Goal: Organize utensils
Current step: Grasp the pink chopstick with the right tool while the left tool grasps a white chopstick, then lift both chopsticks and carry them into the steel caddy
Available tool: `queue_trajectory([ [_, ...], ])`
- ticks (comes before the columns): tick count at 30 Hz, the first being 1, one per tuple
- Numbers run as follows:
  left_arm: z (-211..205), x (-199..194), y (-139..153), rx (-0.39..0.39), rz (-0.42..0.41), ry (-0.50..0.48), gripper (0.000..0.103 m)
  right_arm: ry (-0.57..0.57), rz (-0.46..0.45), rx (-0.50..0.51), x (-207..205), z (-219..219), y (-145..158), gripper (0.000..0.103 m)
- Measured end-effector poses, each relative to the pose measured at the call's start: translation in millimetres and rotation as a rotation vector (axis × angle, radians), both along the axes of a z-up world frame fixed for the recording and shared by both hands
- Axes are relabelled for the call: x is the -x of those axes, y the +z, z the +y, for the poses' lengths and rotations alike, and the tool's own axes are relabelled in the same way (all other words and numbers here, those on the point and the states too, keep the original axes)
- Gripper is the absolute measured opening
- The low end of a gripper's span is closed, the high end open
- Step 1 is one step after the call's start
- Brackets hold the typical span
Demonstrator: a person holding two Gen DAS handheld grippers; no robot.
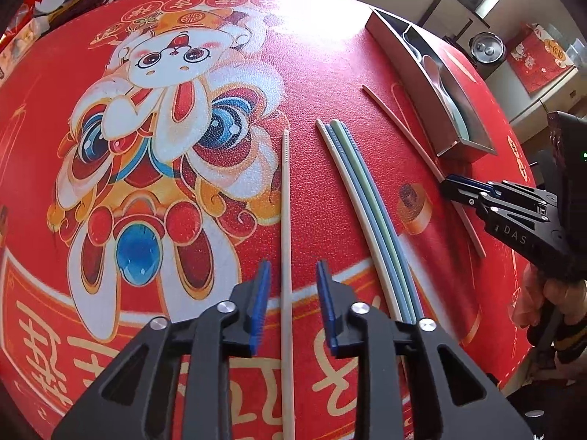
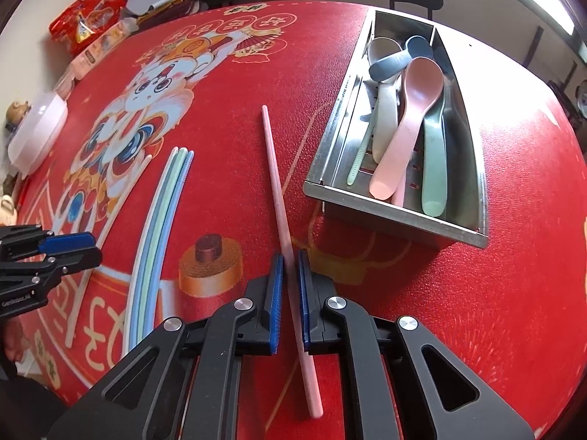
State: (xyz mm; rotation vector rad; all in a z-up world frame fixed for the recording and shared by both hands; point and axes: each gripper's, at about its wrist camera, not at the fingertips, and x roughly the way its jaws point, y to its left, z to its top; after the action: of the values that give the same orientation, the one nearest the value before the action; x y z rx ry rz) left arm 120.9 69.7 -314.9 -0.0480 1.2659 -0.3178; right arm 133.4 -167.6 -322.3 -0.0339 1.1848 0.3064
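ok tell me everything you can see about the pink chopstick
The pink chopstick is one slim, pale pink stick, plastic by its look, smooth and tapering to its far tip. It lies on the red tablecloth, running away from the camera just left of the metal tray without touching it. The right gripper is shut on it near mid-length, its blue fingers pressing both sides.

Loose chopsticks (image 1: 370, 216) lie on the table — spoons (image 2: 407, 121) in the metal tray (image 2: 400, 216).

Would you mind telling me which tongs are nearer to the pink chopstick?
Right. The right tongs are shut on the pink chopstick; the left tongs stand open around a beige chopstick, apart from it.
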Motion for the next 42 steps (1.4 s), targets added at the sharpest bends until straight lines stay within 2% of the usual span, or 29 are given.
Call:
queue_trajectory([
  [7, -1.9, 7.7, 0.0, -0.039, -0.015, 0.003, 0.029, -0.012, 0.015, -0.01, 2.1, -2.0, -0.1, 0.008],
  [13, -3.8, 12.0, -0.8, -0.08, -0.041, 0.001, 0.018, -0.009, 0.019, -0.015, -4.1, -1.4, -0.5, 0.008],
  [15, -2.1, 11.6, -1.1, -0.084, -0.051, -0.001, 0.01, -0.01, 0.016, -0.01, -5.4, 0.5, -0.7, 0.008],
  [17, 3.3, 10.1, -1.6, -0.069, -0.05, 0.011, 0.006, -0.01, 0.014, -0.003, -6.2, 2.4, -0.5, 0.008],
  [24, 12.8, 5.0, -0.2, 0.001, -0.043, 0.032, 0.006, -0.018, -0.003, 0.025, -7.6, 8.5, -0.1, 0.009],
  [30, 18.6, -1.1, 20.9, 0.045, -0.068, 0.052, 0.006, -0.024, -0.006, 0.03, -8.0, 9.6, 0.1, 0.008],
  [34, 21.0, -2.8, 31.2, 0.097, -0.058, 0.077, 0.006, -0.042, 0.019, -0.052, -1.4, 5.1, 0.6, 0.006],
  [39, 19.3, -4.1, 37.3, 0.154, -0.038, 0.095, 0.006, -0.095, 0.043, -0.203, 9.6, -6.4, 8.9, 0.006],
  [42, 18.7, -5.4, 39.4, 0.178, -0.029, 0.105, 0.006, -0.116, 0.045, -0.252, 14.3, -11.8, 16.2, 0.006],
])
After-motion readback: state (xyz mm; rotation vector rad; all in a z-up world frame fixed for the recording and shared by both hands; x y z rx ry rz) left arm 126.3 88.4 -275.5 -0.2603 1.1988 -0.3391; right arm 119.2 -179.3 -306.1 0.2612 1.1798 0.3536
